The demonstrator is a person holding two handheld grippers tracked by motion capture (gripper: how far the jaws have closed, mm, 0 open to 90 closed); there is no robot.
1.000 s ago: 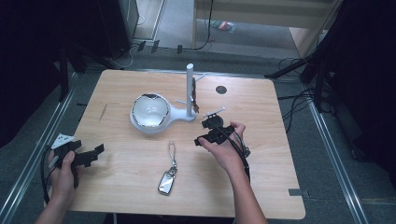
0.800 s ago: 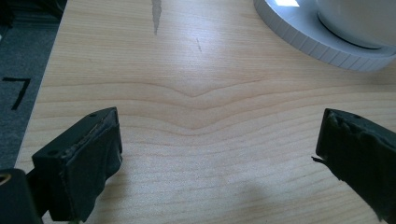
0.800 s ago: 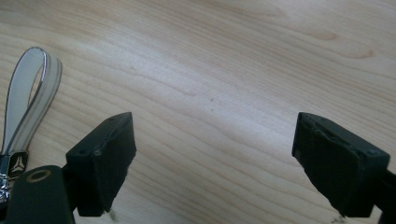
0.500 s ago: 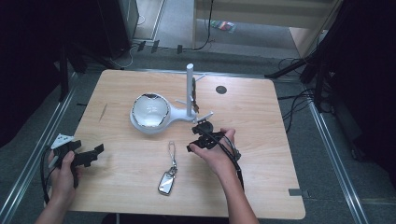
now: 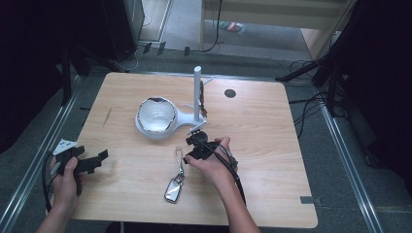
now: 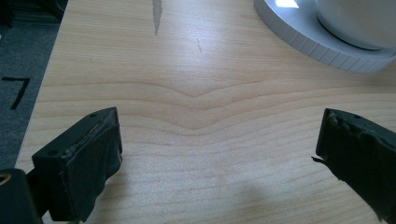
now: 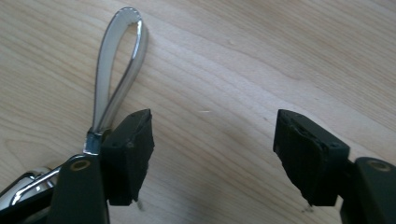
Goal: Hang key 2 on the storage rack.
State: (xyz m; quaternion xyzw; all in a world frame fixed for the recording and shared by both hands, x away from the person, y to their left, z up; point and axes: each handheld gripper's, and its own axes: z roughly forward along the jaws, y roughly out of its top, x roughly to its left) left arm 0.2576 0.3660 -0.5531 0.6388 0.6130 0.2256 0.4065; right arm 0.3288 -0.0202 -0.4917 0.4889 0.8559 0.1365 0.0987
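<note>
A silver key fob (image 5: 173,188) lies near the table's front middle, its pale strap loop (image 5: 180,155) stretched toward the far side. My right gripper (image 5: 188,147) hovers open just right of that loop. In the right gripper view the strap loop (image 7: 116,70) lies on the wood beside the left jaw, outside the gap of the right gripper (image 7: 215,126), and part of the metal key ring (image 7: 28,184) shows at the lower left. My left gripper (image 5: 99,159) is open at the table's left front. In its own view the left gripper (image 6: 219,126) has bare wood between the jaws.
A white stand with a bowl-shaped tray (image 5: 156,116) and an upright post (image 5: 197,92) sits mid-table; a small dark item (image 5: 202,101) hangs from one of its pegs. The tray rim (image 6: 322,49) lies ahead of the left gripper. A black round hole (image 5: 230,92) marks the far right.
My right gripper has moved left and toward the table's front, ending beside the key strap. The left gripper has stayed put.
</note>
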